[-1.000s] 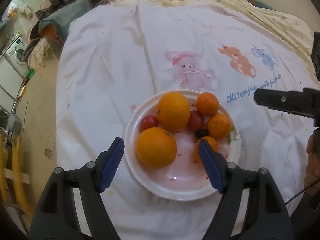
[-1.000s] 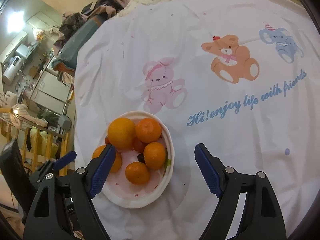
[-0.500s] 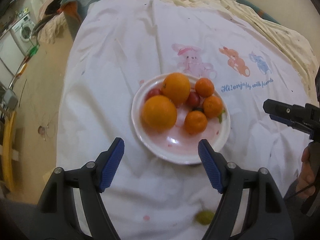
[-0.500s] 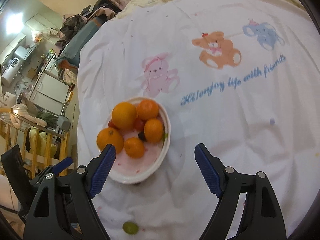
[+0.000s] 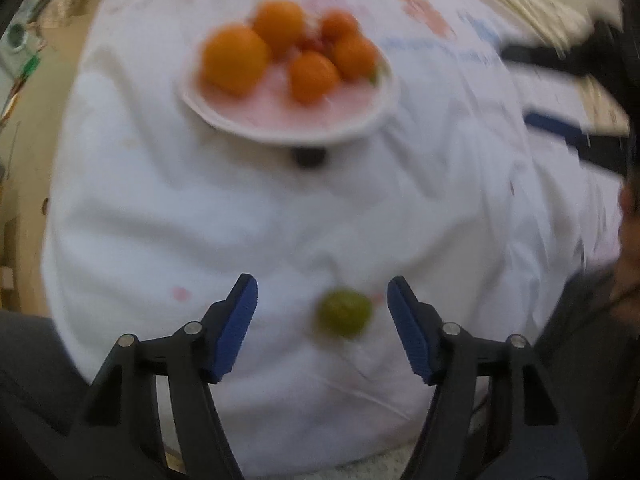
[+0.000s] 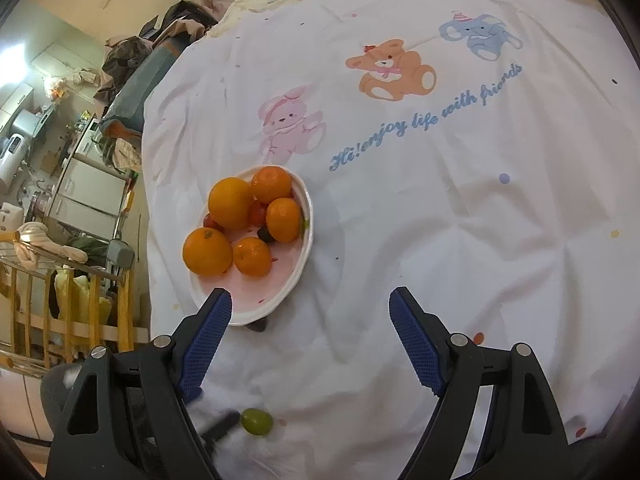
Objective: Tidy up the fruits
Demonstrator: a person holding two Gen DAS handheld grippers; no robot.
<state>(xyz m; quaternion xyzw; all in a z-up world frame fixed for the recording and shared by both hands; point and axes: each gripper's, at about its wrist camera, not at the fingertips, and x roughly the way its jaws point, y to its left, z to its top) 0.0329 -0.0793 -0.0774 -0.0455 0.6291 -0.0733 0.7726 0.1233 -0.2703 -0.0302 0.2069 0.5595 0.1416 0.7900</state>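
Observation:
A white plate (image 6: 298,276) with pink inside sits on the white bedsheet and holds several oranges (image 6: 208,251), small red fruits and a dark grape. The plate (image 5: 380,116) appears blurred in the left wrist view. A green grape (image 5: 343,313) lies alone on the sheet near the bed's front edge, between the open fingers of my left gripper (image 5: 322,330), untouched. It also shows in the right wrist view (image 6: 257,421). My right gripper (image 6: 310,338) is open and empty above the sheet, right of the plate. A small dark object (image 5: 307,157) peeks from under the plate's near rim.
The sheet has printed cartoon animals (image 6: 390,68) and blue lettering beyond the plate. A wooden rail (image 6: 72,308), appliances and piled clothes (image 6: 132,56) stand to the left of the bed. The person's dark clothing (image 5: 580,360) is at the right.
My left gripper has pulled back toward the bed's front edge and now straddles the green grape; its view is blurred by motion. My right gripper has shifted only slightly.

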